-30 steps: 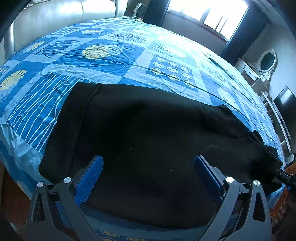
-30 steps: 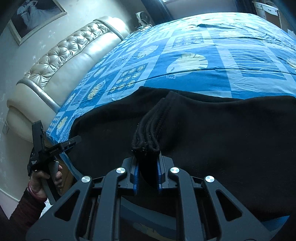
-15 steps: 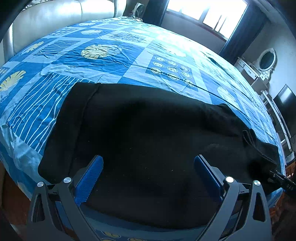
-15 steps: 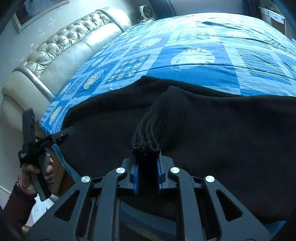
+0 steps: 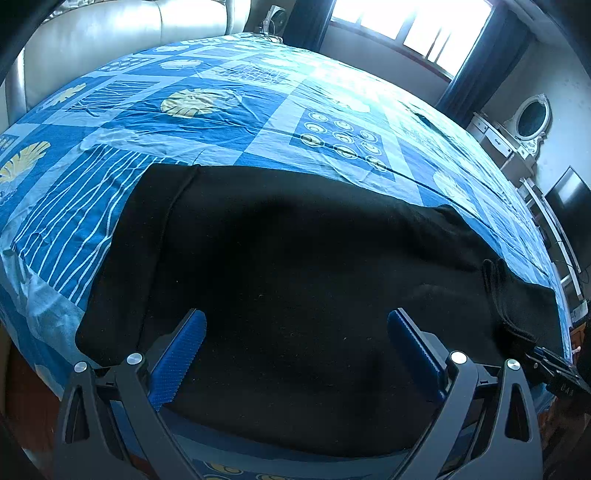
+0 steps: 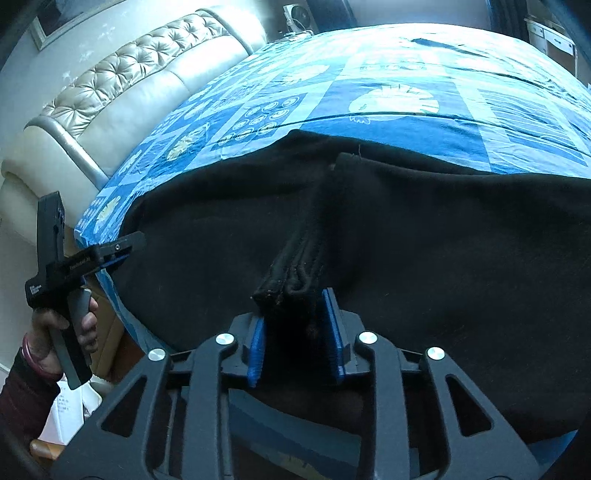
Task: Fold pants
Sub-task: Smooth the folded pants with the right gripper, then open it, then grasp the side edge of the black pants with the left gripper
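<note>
Clearly spread flat on a bed [image 5: 258, 110] with a blue patterned sheet: black pants [image 5: 295, 258], folded along their length, near edge reaching the side of the mattress.

Seen only from the left wrist: window [image 5: 406, 33] beyond the far end of the bed, oval mirror [image 5: 532, 118] on a white dresser at far right, dark screen [image 5: 569, 195] below that. Also the right tool [image 5: 554, 373] as a small dark shape at the right edge, at the waistband end of the pants.

Seen only from the right wrist: tufted cream headboard [image 6: 122, 85], and at far left a hand [image 6: 62, 325] in a dark sleeve gripping the handle of the left tool [image 6: 122, 251], its tips just at the edge of the pants.

Left tool [image 5: 295, 332] up close: fingers spread wide, blue pads [image 5: 177, 354] hovering over black cloth, nothing between them.

Right tool [image 6: 295, 332] up close: jaws opening, a thick bunched band of the pants [image 6: 295, 258] standing between the blue pads [image 6: 334, 332]; left pad touching the cloth, right pad close alongside, contact there hard to tell.
</note>
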Demonstrator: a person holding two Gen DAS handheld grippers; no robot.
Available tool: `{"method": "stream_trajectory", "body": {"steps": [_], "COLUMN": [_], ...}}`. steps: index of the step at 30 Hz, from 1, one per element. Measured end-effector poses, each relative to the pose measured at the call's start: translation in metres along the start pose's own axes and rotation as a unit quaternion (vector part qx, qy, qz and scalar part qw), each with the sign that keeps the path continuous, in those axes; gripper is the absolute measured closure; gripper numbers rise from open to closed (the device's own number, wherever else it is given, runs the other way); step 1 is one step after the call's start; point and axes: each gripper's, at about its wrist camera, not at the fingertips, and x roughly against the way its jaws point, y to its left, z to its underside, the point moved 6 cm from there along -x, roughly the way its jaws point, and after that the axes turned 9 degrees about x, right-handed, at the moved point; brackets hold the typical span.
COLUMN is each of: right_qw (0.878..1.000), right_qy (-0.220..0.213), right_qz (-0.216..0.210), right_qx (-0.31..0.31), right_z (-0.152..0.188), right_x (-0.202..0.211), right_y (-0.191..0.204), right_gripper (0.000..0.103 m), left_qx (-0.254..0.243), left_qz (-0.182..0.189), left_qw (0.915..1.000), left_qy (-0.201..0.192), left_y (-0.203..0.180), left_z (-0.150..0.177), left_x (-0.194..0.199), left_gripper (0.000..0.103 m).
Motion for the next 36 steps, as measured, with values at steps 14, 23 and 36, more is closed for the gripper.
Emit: {"method": "stream_trajectory", "body": {"steps": [14, 23, 36], "right_qw": [1.000, 0.997, 0.994], "right_qy": [-0.002, -0.063, -0.085], "right_qz": [-0.011, -0.050, -0.061], "right_qx": [0.019, 0.006, -0.038], "right_z": [0.003, 0.000, 0.035], "right_x": [0.002, 0.042, 0.054], "right_y": [0.023, 0.027, 0.001], "right_gripper": [0.048, 0.040, 0.036], "left_qx": [-0.006, 0.031, 0.206], "left_qz": [0.010, 0.034, 0.114], "left_qw": [0.9999, 0.9988, 0.9719], "left_qy": [0.000, -0.014, 0.007], "left_y": [0.001, 0.024, 0.127], "left_z": [-0.005, -0.019, -0.041], "left_x": [-0.001, 0.015, 0.030], "left_gripper": [0.005, 0.005, 0.005]}}
